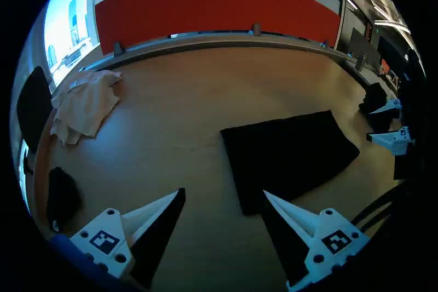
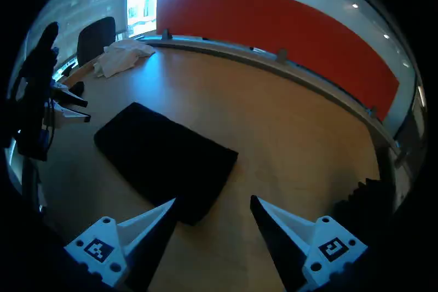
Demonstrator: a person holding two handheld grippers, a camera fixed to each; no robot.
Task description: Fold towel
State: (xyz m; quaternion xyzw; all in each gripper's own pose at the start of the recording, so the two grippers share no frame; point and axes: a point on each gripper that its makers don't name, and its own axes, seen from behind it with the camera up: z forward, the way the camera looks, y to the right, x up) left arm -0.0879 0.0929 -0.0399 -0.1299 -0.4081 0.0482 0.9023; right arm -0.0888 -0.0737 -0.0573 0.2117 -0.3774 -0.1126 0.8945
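Towel: black towel (image 1: 287, 155) lies flat on the table (image 1: 175, 111), a dark, roughly rectangular shape, nothing resting on it.
Left tongs: my left tongs (image 1: 224, 192) are spread wide and hold nothing.
Towel from the left gripper view: it lies ahead of the left tongs and off to the right. Its near corner reaches down into the gap between the fingers, close by the right-hand one. I cannot tell whether that finger touches the cloth.
Right tongs: my right tongs (image 2: 213, 199) are spread apart too, with nothing between them.
Towel from the right gripper view: the towel (image 2: 164, 158) stretches ahead and to the left. Its near corner sits just beside the tip of the left-hand finger, partly within the gap.
Tongs to each other: the two pairs face the towel from opposite ends. The right tongs (image 1: 368, 124) show at its far edge in the left gripper view, and the left tongs (image 2: 87, 112) past its far end in the right gripper view.
Table: pale wood (image 2: 290, 127), bare around the towel.
White cloth: a crumpled white cloth (image 1: 85, 103) lies well apart from the towel, near the table's edge.
Background: a red panel (image 1: 219, 10) runs along the far side of the table, and a dark chair (image 2: 96, 37) stands behind the white cloth.
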